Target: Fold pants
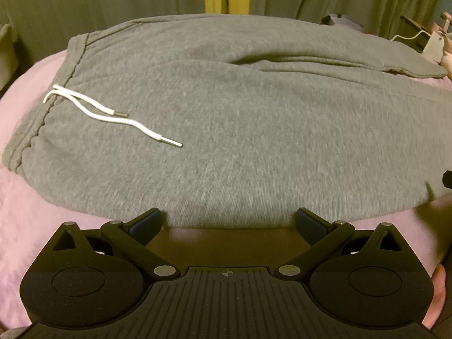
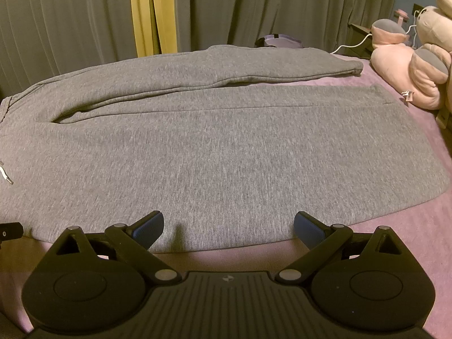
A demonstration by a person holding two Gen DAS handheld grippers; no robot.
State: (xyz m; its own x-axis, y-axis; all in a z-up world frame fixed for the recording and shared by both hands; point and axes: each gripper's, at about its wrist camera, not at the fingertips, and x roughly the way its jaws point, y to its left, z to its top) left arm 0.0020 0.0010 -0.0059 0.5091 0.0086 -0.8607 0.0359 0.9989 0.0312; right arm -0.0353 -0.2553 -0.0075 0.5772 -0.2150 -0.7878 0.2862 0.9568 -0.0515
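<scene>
Grey sweatpants (image 1: 240, 130) lie flat on a pink bed cover, waistband to the left, legs running right. A white drawstring (image 1: 113, 115) lies on the front near the waistband. My left gripper (image 1: 228, 221) is open and empty at the near edge of the pants, by the hip. In the right wrist view the pants (image 2: 226, 147) show both legs, the far leg slightly apart. My right gripper (image 2: 228, 228) is open and empty at the near edge of the near leg. The leg cuffs (image 2: 353, 67) lie at the far right.
The pink bed cover (image 2: 395, 240) extends around the pants. Pink plush toys (image 2: 409, 65) sit at the far right by a white cable (image 2: 356, 42). Grey and yellow curtains (image 2: 152, 11) hang behind the bed.
</scene>
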